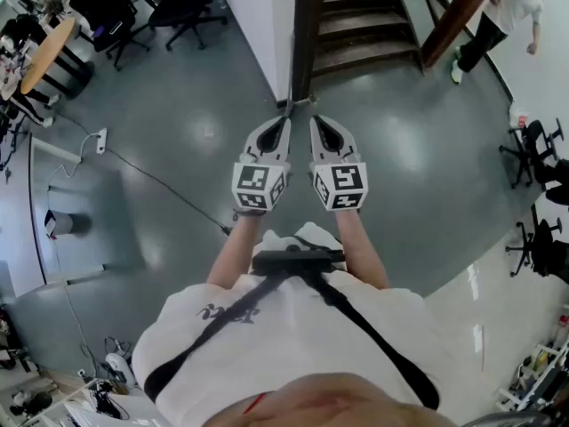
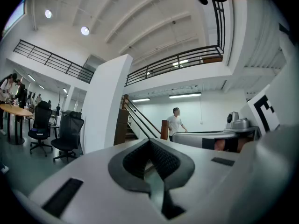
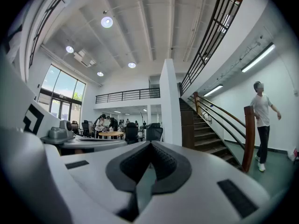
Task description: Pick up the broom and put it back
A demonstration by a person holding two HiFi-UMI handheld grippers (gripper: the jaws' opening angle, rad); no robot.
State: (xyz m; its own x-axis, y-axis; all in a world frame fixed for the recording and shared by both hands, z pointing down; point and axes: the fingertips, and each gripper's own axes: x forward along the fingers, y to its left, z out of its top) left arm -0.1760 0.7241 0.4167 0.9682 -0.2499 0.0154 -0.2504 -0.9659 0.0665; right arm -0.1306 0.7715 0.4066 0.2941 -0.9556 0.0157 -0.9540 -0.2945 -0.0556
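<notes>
I see no broom in any view. My left gripper [image 1: 285, 120] and right gripper [image 1: 314, 120] are held level, side by side, in front of the person's chest above the grey floor. They point towards the foot of a white pillar [image 1: 267, 25] and a dark staircase [image 1: 360, 25]. The left gripper [image 2: 150, 142] is shut, its ridged dark pads together with nothing between them. In its own view the right gripper [image 3: 150, 144] looks the same: shut and empty.
A person [image 1: 498, 16] walks past the stair's wooden railing at the far right. Black office chairs [image 1: 178, 7] and a round wooden table [image 1: 44, 56] stand at the far left. A cable [image 1: 160, 181] crosses the floor on the left. More chairs [image 1: 533, 149] stand on the right.
</notes>
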